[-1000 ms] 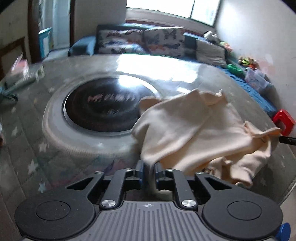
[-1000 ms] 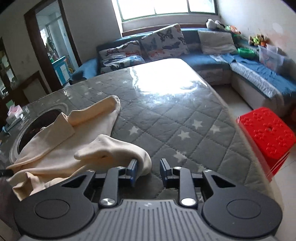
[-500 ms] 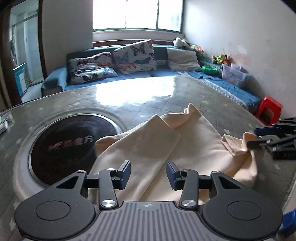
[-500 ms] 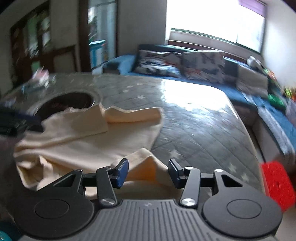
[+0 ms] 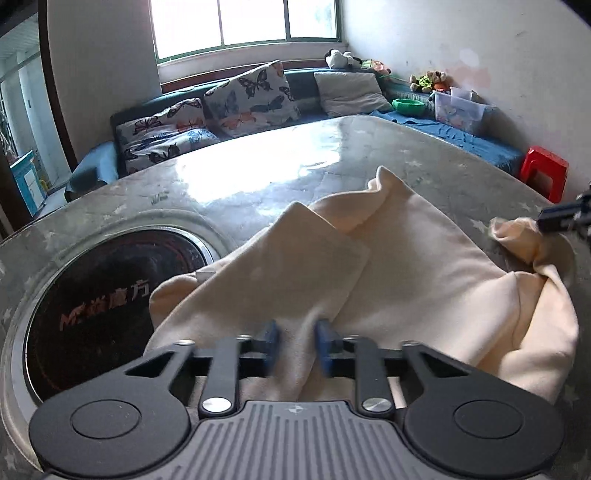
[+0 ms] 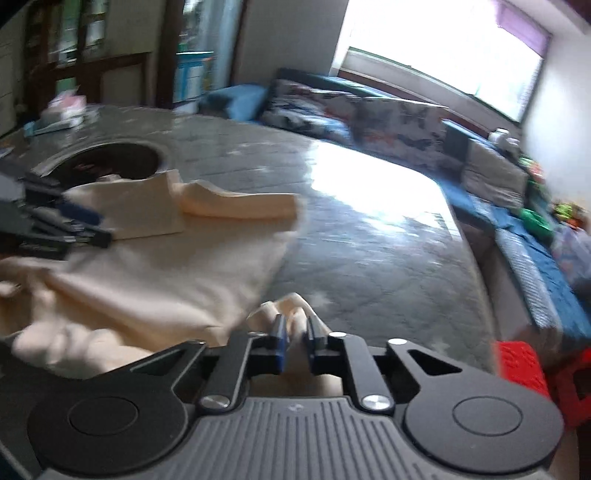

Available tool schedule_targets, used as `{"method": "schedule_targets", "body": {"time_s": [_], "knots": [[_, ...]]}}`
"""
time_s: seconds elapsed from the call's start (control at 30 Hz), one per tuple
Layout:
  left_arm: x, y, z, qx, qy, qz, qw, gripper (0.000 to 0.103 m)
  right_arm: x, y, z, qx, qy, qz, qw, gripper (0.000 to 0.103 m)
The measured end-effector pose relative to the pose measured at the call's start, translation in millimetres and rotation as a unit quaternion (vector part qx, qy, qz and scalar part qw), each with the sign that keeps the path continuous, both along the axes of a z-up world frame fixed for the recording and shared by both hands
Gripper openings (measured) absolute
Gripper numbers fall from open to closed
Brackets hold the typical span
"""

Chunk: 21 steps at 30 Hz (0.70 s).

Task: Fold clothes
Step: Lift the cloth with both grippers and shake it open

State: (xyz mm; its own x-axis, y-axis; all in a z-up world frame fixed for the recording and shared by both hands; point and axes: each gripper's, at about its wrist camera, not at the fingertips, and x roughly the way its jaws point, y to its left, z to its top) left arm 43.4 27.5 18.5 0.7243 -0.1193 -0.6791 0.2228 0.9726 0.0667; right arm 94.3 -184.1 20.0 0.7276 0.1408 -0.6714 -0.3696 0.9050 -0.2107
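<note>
Cloth fills both claws — the left gripper (image 5: 297, 347) is closing on a fold of the cream garment (image 5: 424, 280), the right gripper (image 6: 295, 341) pinches its bunched corner; beyond, it sprawls across the grey table (image 5: 258, 177).

I am in a home, in a living room. A long blue sofa (image 5: 461, 136) runs along the wall under a bright window (image 5: 243, 26) and turns the corner, with butterfly-print cushions (image 5: 255, 98) and a plain grey cushion (image 5: 351, 94) on it. Soft toys (image 5: 428, 79) sit at its far corner beside a clear storage box (image 5: 460, 110). A red plastic stool (image 5: 543, 177) stands off the right edge of my big table (image 5: 258, 177), which wears a grey star-quilted cover and has a round black hotplate (image 5: 99, 302) set in it.
</note>
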Motion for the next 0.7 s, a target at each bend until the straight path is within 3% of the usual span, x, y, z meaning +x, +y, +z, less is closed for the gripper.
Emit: {"method": "schedule_targets", "body": {"time_s": [0.17, 0.27, 0.4, 0.53, 0.7], "knots": [[-6.8, 23.3, 17.8, -0.031, -0.025, 0.036, 0.9986, 0.003, 6.3, -50.4, 7.6, -0.001, -0.029, -0.116, 0.993, 0.005], [-16.8, 46.5, 37.0, -0.055, -0.052, 0.075, 0.9943, 0.003, 3.2, -66.2, 10.6, 0.005, -0.03, -0.145, 0.989, 0.005], [-37.8, 86.2, 56.3, -0.076, -0.082, 0.149, 0.9825, 0.003, -3.2, -60.4, 15.4, 0.024, -0.036, -0.124, 0.991, 0.011], [-63.7, 127.6, 60.6, -0.08, -0.088, 0.234, 0.965, 0.003, -1.4, -38.0, 17.1, 0.039, -0.032, -0.08, 0.995, 0.022], [-87.8, 172.3, 47.9, -0.068, -0.049, 0.33, 0.9403, 0.005, 5.4, -8.2, 16.4, 0.055, -0.019, -0.028, 0.998, 0.027]]}}
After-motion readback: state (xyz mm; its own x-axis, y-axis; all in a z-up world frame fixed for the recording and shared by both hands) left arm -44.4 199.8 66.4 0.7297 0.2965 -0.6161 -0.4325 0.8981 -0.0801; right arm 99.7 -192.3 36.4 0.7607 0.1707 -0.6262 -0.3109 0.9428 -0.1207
